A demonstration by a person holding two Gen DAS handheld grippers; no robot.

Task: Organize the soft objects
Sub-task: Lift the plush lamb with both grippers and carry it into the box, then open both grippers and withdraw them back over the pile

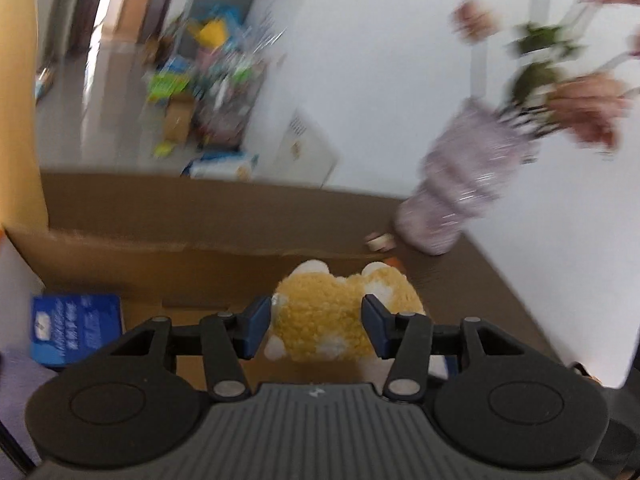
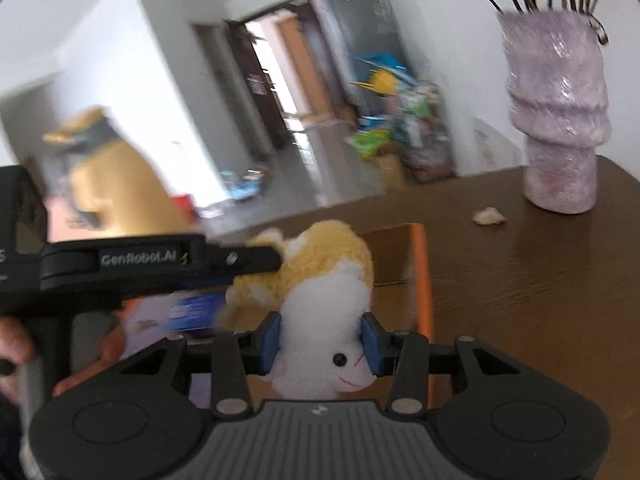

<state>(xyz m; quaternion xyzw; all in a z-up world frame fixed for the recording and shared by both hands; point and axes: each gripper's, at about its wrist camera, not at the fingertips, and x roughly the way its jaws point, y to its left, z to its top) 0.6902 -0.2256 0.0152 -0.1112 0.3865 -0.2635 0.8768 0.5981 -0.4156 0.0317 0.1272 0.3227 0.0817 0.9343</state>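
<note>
Both grippers held one yellow-and-white plush toy point(image 2: 320, 280) above the open cardboard box point(image 1: 120, 240). The left gripper point(image 1: 316, 328) had its blue pads pressed into the toy's yellow body, and the right gripper point(image 2: 322, 344) was clamped on the white head, one pad on either side of the face. In the right wrist view the left gripper's arm reached in from the left and met the toy's back.

As a judgement, the task stood partway through: the toy appeared to hang over the box mouth and had not yet been let go. A blue packet point(image 1: 76, 328) lay inside the box at its left side; whether it counted among the soft things could not be told. No other loose plush showed in either view, so what remained beyond this toy was unclear.

For room, the box's far wall rose just ahead of the toy, and its right flap with an orange edge point(image 2: 422, 272) stood close beside the toy. Right of that, the brown table point(image 2: 520, 300) lay open, with a small pale scrap point(image 2: 488, 216) near the wrapped purple vase point(image 2: 560, 120) of flowers, well apart from the grippers. Lowering straight down looked freest; a swing rightward would likely meet the flap.
</note>
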